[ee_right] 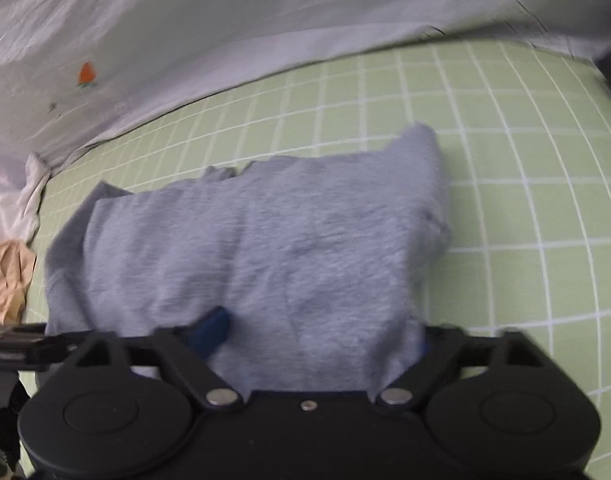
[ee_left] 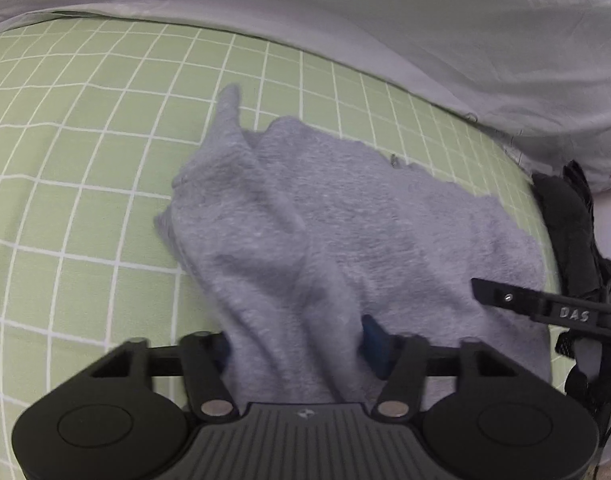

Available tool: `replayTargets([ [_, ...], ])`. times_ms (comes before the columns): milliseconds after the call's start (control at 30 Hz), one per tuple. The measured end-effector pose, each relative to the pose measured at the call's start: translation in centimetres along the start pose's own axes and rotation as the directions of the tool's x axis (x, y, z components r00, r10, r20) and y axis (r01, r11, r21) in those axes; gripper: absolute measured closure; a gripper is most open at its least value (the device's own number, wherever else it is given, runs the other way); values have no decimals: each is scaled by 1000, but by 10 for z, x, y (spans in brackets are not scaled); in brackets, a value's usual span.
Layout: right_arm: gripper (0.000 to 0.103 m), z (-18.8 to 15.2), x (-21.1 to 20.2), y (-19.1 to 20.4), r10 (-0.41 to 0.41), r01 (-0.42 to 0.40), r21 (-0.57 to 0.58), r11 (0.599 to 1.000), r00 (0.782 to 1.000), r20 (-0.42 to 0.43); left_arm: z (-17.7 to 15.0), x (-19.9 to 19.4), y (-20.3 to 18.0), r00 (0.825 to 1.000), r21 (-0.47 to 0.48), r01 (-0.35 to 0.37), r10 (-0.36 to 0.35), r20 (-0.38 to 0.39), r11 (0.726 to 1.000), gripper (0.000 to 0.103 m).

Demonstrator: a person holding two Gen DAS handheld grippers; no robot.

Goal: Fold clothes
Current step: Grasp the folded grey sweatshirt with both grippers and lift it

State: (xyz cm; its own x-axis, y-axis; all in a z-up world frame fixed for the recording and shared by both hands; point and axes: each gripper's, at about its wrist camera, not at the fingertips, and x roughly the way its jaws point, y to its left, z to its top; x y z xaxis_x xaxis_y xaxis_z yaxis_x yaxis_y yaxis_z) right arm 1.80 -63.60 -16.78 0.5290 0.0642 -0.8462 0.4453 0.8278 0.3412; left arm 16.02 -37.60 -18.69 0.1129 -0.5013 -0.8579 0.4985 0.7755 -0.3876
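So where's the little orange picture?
In the right wrist view, the small orange print is at upper left, on the white sheet beyond the green checked cover.

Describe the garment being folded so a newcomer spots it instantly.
On the green white-gridded bedsheet, below the pale rumpled cover, lies one fuzzy grey garment. Its near edge runs between both grippers' fingers; the neighbouring cloths are black or tan.

Under me: bed [ee_left: 65,160], green white-grid sheet. On it: grey garment [ee_left: 345,220], white quilt [ee_left: 385,20] at far edge, black cloth [ee_left: 565,216], beige cloth [ee_right: 5,276].
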Motion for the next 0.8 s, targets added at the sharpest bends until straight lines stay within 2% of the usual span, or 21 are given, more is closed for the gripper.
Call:
replayTargets([
  [33, 57, -1, -5, 2, 3, -3, 3, 1000, 1000, 10, -3, -6, -5, 1000, 1, 21, -21, 7, 1000, 68],
  [133, 74, -6, -24, -6, 50, -55, 91, 994, 998, 49, -10, -23, -21, 996, 5, 83, -83, 28, 997, 76],
  [200, 77, -12, -42, -13, 105, -115, 143, 983, 992, 74, -16, -34, -32, 992, 13, 123, -123, 41, 992, 77],
  [300, 79, -27, -74, -20, 152, -170, 182, 968, 982, 109, -28, -47, -76, 986, 100, 156, -161, 42, 983, 77],
  [400, 79, -50, -114, -29, 97, -123, 181, 976, 984, 151, -43, -49, -124, 976, 183, 210, -216, 13, 960, 77],
  [500, 79, -73, -158, -60, 36, -89, 254, 963, 977, 208, -56, -45, -173, 963, 270, 267, -270, -28, 925, 77],
  [667, 79, -101, -232, -126, -84, -22, 347, 938, 954, 289, -68, -27, -259, 920, 343, 389, -382, -91, 855, 77],
  [800, 79, -113, -286, -176, -158, 29, 358, 933, 928, 337, -73, -14, -333, 882, 381, 465, -455, -122, 799, 77],
])
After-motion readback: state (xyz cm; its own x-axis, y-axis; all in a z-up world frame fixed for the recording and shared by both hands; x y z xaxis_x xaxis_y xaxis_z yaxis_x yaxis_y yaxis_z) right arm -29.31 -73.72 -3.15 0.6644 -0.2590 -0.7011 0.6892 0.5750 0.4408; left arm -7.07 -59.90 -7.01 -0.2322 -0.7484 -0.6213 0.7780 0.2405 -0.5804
